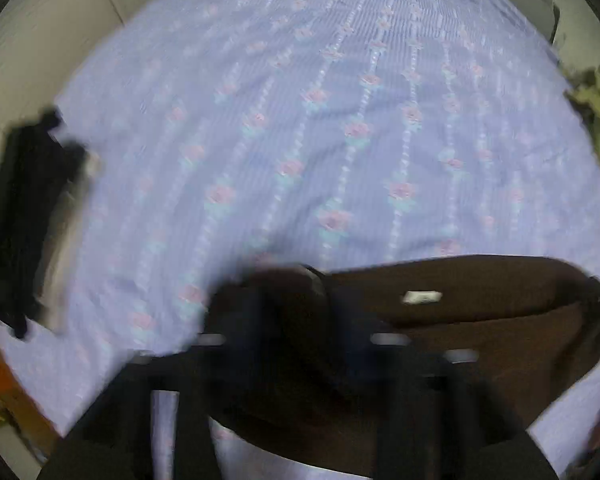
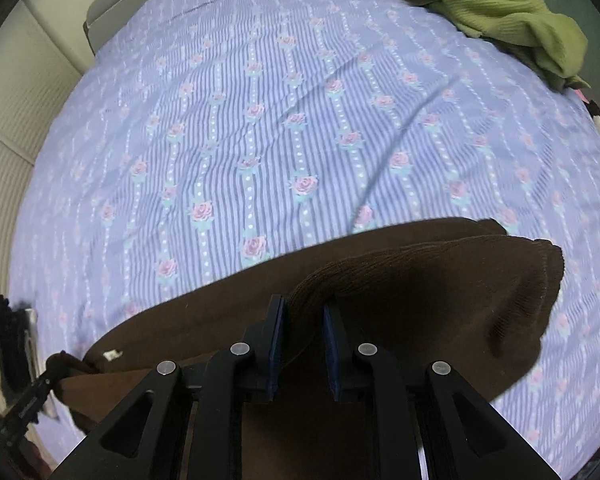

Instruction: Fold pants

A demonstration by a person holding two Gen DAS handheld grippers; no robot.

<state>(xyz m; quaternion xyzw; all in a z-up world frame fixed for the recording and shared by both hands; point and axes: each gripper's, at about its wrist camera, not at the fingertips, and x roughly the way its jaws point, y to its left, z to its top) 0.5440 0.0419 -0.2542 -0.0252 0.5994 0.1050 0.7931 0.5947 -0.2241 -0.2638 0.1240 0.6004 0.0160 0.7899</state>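
Note:
Brown pants (image 2: 440, 304) lie across the near part of the bed, the waistband with its white label (image 1: 422, 297) towards the left gripper. In the right wrist view my right gripper (image 2: 305, 334) has its blue pads close together on a raised fold of the brown cloth, which rises as a ridge to the right. The left wrist view is motion-blurred: my left gripper (image 1: 296, 308) hangs over the waistband end of the pants (image 1: 500, 320) with its dark fingers spread wide. A lump of brown cloth sits between them, and I see no pad pressing on it.
The bed sheet (image 2: 260, 120) is lilac-striped with roses. A crumpled green garment (image 2: 500, 8) lies at the far right corner, seen blurred as a green garment (image 1: 596, 120) from the left wrist. A black object (image 1: 24, 208) sits at the bed's left edge, next to a pale wall (image 2: 4, 140).

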